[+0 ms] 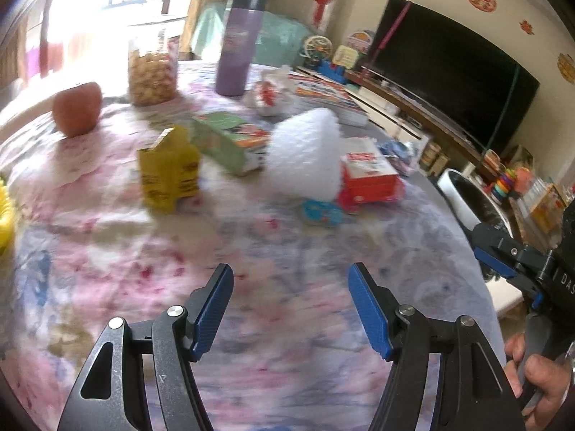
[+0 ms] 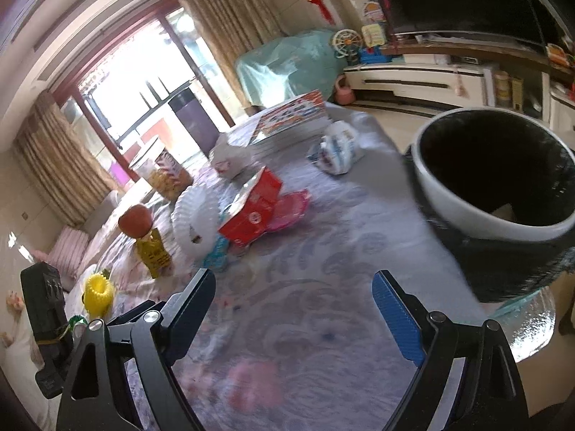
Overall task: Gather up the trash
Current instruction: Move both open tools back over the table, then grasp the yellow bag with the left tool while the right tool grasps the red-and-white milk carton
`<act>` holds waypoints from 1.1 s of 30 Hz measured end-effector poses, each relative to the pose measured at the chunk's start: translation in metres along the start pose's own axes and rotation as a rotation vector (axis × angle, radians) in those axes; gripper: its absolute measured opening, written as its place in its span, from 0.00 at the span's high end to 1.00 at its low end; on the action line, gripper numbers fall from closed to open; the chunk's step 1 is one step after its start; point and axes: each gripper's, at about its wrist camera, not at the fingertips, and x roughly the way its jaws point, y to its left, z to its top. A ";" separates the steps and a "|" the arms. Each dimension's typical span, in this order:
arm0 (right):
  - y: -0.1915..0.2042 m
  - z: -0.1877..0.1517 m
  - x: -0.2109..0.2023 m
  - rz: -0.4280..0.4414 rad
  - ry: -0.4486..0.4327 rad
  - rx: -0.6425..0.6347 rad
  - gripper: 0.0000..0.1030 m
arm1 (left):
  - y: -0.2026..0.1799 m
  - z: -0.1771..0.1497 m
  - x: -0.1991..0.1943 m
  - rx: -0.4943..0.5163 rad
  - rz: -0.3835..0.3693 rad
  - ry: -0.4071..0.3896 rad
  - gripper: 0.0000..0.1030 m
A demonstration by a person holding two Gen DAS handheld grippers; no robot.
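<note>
Trash lies on a table with a floral cloth (image 1: pixel 273 251). In the left wrist view I see a crushed yellow carton (image 1: pixel 169 168), a green carton (image 1: pixel 230 140), a white foam net (image 1: pixel 309 154), a red box (image 1: pixel 370 176) and a blue wrapper (image 1: pixel 321 212). My left gripper (image 1: pixel 290 280) is open and empty, above bare cloth short of them. My right gripper (image 2: pixel 293 287) is open and empty; it shows at the right edge of the left view (image 1: pixel 503 251). A white bin with a black liner (image 2: pixel 496 172) stands off the table's right edge. The red box (image 2: pixel 251 208) and foam net (image 2: pixel 194 215) lie ahead left.
An apple (image 1: pixel 77 107), a snack jar (image 1: pixel 152 68), a purple flask (image 1: pixel 237 43) and a stack of books (image 1: pixel 330 97) stand at the table's far side. A yellow toy (image 2: pixel 97 292) sits at the left. A crumpled wrapper (image 2: pixel 337 151) lies near the books. A TV (image 1: pixel 449 68) stands beyond.
</note>
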 end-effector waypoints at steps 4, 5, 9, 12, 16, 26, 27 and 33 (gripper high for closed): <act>0.011 -0.001 0.012 0.012 0.008 -0.014 0.12 | 0.014 0.002 -0.006 -0.031 0.027 -0.005 0.36; 0.013 -0.001 0.015 0.016 0.010 -0.015 0.12 | 0.018 0.002 -0.009 -0.041 0.036 -0.008 0.36; 0.022 0.001 0.027 0.018 0.013 -0.030 0.12 | 0.032 0.005 -0.012 -0.071 0.059 -0.011 0.36; 0.030 0.007 0.037 0.017 0.016 -0.050 0.12 | 0.045 0.014 -0.007 -0.088 0.074 -0.018 0.33; 0.041 0.015 0.048 0.004 0.010 -0.097 0.12 | 0.056 0.023 -0.006 -0.092 0.110 -0.023 0.31; 0.066 0.027 0.093 -0.077 0.052 -0.272 0.13 | 0.082 0.057 0.034 -0.082 0.133 -0.016 0.27; 0.067 0.027 0.097 -0.088 0.056 -0.283 0.13 | 0.084 0.059 0.039 -0.081 0.129 -0.014 0.27; 0.071 0.035 0.112 -0.135 0.050 -0.341 0.15 | 0.089 0.069 0.062 -0.086 0.126 -0.014 0.29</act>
